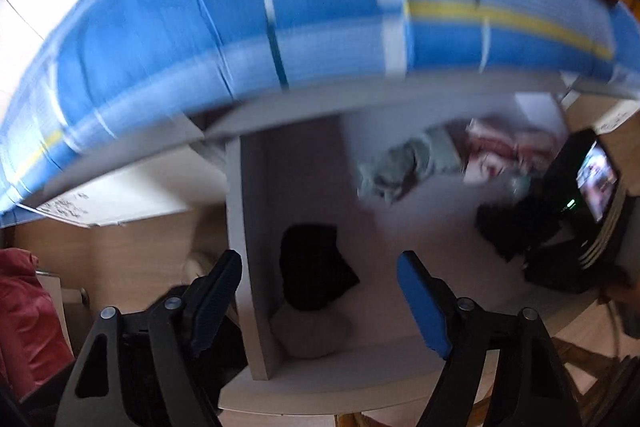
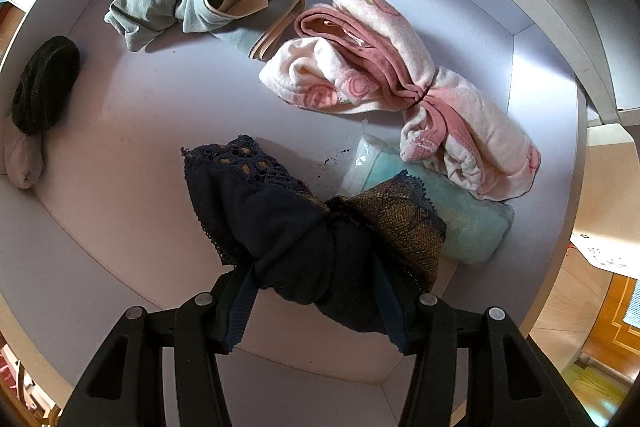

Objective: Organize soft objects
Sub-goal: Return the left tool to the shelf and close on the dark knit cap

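The right gripper pinches a navy lace garment just above the drawer floor, beside the pink towel (mid-transfer, apparently); next comes placing it. The left gripper gapes empty.

no legible text, dark marks on white paper too blurred to read

The left claw was a black plastic frame of two angular arms with slot-shaped cut-outs, joined by round silver pivot screws, and its two fingers carried bright blue ribbed pads. The right claw had the same black arms, cut-outs and silver screws, though its ribbed finger pads looked a darker navy blue in shadow.
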Available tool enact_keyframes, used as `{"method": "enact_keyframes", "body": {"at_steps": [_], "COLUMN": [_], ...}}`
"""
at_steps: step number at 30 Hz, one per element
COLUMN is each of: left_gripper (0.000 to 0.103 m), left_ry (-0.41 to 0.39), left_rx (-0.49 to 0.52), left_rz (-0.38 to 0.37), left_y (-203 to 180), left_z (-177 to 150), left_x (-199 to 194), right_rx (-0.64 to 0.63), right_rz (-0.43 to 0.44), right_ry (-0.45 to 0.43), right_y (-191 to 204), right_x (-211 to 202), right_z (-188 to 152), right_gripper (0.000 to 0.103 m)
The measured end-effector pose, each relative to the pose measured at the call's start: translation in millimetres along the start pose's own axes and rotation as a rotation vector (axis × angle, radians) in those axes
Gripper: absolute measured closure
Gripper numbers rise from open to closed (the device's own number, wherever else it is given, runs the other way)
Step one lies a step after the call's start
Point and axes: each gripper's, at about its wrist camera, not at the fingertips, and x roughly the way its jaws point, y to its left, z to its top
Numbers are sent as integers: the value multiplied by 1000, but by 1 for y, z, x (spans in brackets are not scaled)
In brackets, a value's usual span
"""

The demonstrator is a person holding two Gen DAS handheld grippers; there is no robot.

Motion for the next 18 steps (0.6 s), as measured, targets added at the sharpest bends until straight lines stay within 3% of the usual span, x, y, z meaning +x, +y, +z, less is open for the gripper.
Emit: {"method": "enact_keyframes", "body": {"at_steps": [7,18], "left_gripper": [23,23], "left_ry": [129,249], "left_rx": [38,-39], "left_rz": [1,-2], "left_y": [-10,-1], "left_z": [-9,-17], "left_x": [41,92], "right_rx": [0,4], "right_rz": [-1,-8], "right_ry": [0,-2], "right_y": [0,2], "right_x": [0,-1], "right_z": [0,-2], "right_gripper": [48,48]}}
